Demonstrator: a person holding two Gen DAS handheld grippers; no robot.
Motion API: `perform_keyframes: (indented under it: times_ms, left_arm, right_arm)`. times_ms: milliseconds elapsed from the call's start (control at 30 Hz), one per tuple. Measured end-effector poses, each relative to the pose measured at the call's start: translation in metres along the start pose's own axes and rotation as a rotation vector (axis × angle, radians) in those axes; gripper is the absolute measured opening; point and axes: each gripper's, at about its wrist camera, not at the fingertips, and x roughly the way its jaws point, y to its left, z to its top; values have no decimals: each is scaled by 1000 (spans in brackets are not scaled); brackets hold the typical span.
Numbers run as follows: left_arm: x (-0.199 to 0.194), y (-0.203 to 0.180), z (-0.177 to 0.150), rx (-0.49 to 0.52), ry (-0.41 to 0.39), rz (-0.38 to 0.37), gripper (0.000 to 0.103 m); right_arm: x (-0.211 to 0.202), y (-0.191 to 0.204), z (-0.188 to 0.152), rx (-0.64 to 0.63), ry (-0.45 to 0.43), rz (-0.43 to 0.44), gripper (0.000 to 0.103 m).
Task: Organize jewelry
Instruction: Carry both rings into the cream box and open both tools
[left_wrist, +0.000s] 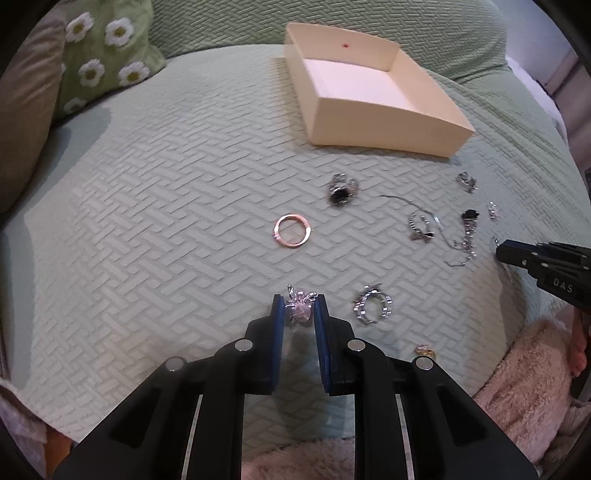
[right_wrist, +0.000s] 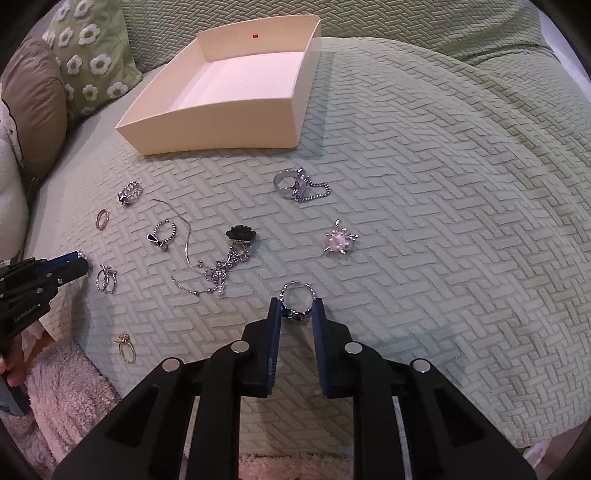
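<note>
Left gripper (left_wrist: 300, 308) clamps pink-stone ring (left_wrist: 300, 309); right gripper (right_wrist: 296, 309) clamps dark-stone ring (right_wrist: 295, 301). Remaining jewelry on green bedspread (right_wrist: 424, 206). Cream box (right_wrist: 221, 96) at 11 o'clock, right view.

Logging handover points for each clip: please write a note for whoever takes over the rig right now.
Left hand-held gripper: closed on a pink pearl piece, over the green bedspread.
Right hand-held gripper: closed on a dark-stone ring.
Cream box: nothing visible inside, so nothing is sorted yet.
Left to do: probably box these two, then the rose-gold ring, chained silver ring, black flower piece, second pink pearl piece, gold ring and the other small silver pieces on the bedspread.
</note>
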Motion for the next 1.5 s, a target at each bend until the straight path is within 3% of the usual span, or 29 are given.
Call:
perform_keyframes:
  times_ms: [333,433,600,667,800,867,1033,1267,1300,1400,1500]
  left_arm:
    - [-17,-7,4,5,-41,-4,15]
    - [-30,-9,16,-3,-65,-50,15]
    - [-53,-26,81,44,-156,-56,15]
    - [-49,-30,110,46,-171,-41,16]
    - [-15,-40,162,51,-127,-29,16]
    - [5,-46,177,55,-97,-8,16]
    - [31,-47,181,56,-34,3,16]
    - [48,-48,180,44,3,-2,17]
    - [48,-47,181,40,4,0,17]
    - [47,-44,181,40,0,8,26]
    - [30,-37,179,21,-14,-13,30]
  right_arm:
    - [-24,-5,-7,-6,-49,17,14]
    - [-45,-5,1,-9,-84,57,14]
    - [-84,12,64,-58,-199,70,14]
    - [-85,21,90,-70,-205,93,13]
    - [-50,37,140,-89,-143,77,13]
    - [-27,39,149,-88,-92,74,13]
    - [4,38,151,-80,-29,55,12]
    - [7,39,145,-65,-8,64,14]
    - [6,38,145,-63,-7,68,16]
    - [-4,33,139,-53,-28,66,34]
    - [-22,28,134,-31,-66,75,36]
